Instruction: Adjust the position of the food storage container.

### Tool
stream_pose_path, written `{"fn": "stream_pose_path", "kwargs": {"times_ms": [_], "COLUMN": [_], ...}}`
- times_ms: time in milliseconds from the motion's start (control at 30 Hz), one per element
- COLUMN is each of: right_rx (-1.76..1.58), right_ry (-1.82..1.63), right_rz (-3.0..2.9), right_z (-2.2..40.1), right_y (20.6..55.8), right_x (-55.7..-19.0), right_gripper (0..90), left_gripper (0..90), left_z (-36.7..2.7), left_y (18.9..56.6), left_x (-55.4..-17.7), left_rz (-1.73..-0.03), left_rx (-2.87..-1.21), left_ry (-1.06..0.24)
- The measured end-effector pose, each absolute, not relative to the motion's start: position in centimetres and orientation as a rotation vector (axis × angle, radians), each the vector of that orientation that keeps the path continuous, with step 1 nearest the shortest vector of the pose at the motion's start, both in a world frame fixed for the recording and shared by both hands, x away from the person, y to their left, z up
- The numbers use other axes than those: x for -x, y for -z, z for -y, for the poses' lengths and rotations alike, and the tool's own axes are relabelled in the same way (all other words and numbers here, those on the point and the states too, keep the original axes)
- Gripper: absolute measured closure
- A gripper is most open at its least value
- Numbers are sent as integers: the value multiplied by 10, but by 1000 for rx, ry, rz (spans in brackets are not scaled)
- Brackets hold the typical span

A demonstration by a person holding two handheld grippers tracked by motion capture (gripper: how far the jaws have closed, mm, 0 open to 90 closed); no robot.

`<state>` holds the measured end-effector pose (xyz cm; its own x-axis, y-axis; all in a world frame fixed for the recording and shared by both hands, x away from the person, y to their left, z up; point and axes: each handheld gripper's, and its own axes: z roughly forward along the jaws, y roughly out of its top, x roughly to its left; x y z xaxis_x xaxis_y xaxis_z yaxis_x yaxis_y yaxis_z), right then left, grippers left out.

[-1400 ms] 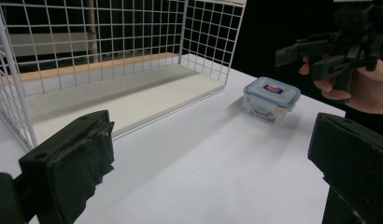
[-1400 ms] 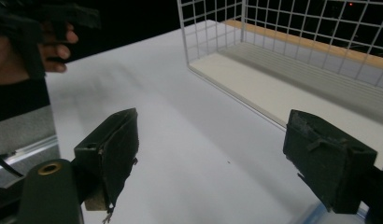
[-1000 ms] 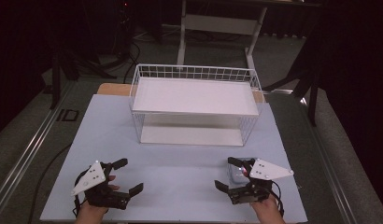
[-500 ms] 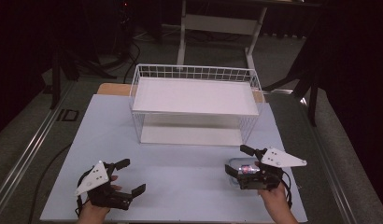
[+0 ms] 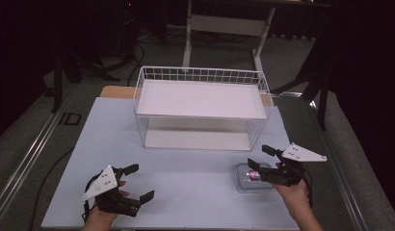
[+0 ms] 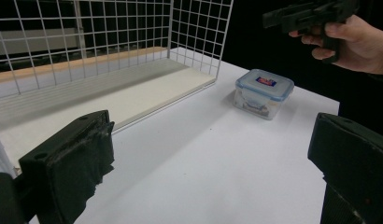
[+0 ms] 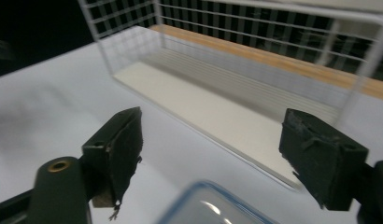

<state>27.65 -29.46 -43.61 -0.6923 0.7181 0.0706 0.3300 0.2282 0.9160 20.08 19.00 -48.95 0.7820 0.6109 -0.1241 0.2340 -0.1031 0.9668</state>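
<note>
Approach step: we are hovering our right tool (image 5: 261, 157), jaws just narrowing yet empty, over clear lidded plastic box (image 5: 252, 177); next, lowering to straddle it.

A clear box (image 5: 254, 177) with a blue-rimmed lid and a red-and-blue label sits near right on the pale blue table (image 5: 186, 192); the far wire basket (image 5: 201, 108) is white.
</note>
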Motion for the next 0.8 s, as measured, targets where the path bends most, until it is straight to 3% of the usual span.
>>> {"fn": "stream_pose_path", "kwargs": {"times_ms": [800], "right_rx": [-1195], "right_ry": [-1202], "right_rz": [-2081], "right_z": [366], "right_y": [490], "right_x": [-284], "right_gripper": [764], "left_gripper": [12], "left_z": [-188], "left_y": [492], "left_x": [-203], "left_rz": [-672], "left_rx": [-1692], "left_ry": [-350]}}
